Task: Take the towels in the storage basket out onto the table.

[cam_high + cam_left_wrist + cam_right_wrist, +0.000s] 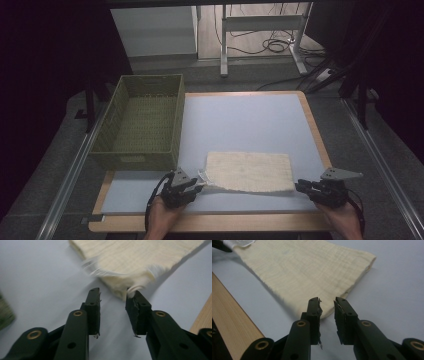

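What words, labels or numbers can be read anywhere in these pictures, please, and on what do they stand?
None: no readable text shows.
The cream towel has a small white tag at its corner near the left gripper; it is blurred, and any print cannot be read.
The green basket and the table bear no lettering that I can see.

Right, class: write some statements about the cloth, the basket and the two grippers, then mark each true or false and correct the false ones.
1. The cloth lies inside the basket. False: it lies folded on the blue mat.
2. The basket stands at the mat's left edge. True.
3. The left gripper is clamped shut on the cloth. False: its jaws stand apart at a cloth corner.
4. The right gripper has open jaws at a cloth corner. True.
5. The cloth is cream. True.
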A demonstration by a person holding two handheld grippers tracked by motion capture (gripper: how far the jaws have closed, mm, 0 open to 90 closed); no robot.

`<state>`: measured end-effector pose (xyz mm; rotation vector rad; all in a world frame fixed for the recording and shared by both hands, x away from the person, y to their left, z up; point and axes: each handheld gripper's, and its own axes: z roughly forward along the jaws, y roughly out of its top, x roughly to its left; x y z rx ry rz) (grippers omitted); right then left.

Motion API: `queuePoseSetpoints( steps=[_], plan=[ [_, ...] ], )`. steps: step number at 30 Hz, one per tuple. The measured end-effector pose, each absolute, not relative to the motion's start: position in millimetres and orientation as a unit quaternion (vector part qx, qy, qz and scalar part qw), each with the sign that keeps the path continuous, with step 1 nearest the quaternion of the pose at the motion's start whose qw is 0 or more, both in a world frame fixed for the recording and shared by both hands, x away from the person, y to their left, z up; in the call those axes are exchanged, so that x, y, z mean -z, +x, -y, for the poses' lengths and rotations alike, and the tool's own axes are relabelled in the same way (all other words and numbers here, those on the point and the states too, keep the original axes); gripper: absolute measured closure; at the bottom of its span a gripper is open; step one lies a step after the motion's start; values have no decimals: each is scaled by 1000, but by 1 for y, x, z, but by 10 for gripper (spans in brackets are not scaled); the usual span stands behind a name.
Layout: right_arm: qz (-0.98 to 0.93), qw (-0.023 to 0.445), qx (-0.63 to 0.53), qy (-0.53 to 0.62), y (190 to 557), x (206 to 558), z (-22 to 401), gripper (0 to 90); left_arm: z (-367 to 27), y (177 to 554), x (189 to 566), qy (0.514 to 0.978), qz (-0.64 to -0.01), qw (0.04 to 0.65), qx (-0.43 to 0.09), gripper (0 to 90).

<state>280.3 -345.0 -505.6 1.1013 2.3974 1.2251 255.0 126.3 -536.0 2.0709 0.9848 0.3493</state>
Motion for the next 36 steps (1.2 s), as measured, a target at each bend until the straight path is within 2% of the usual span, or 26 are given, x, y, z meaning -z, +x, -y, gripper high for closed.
queuePoseSetpoints(
  steps=[7,12,16,19,20,23,24,28,33,36],
  plan=[
    [-814,123,-420,383,286,501,348,714,-147,259,527,800,-415,410,-138,615],
    [-810,127,-423,386,309,499,337,707,-134,278,517,800,-408,417,-141,623],
    [-810,140,-408,397,334,498,326,665,-115,300,514,801,-402,420,-140,622],
    [-811,133,-386,418,353,505,321,645,-103,315,516,804,-401,415,-140,612],
    [-812,127,-379,425,357,509,320,651,-100,319,518,805,-401,413,-140,611],
    [-815,119,-375,426,359,517,319,864,-93,328,523,811,-402,401,-142,611],
    [-813,119,-381,425,357,516,318,875,-92,330,523,812,-402,398,-144,614],
    [-807,146,-394,416,353,497,317,879,-88,341,521,810,-405,394,-154,625],
    [-811,154,-382,416,369,492,315,876,-85,352,518,809,-408,389,-167,634],
    [-817,136,-365,426,379,501,316,794,-87,356,518,810,-411,383,-169,637]
  ],
)
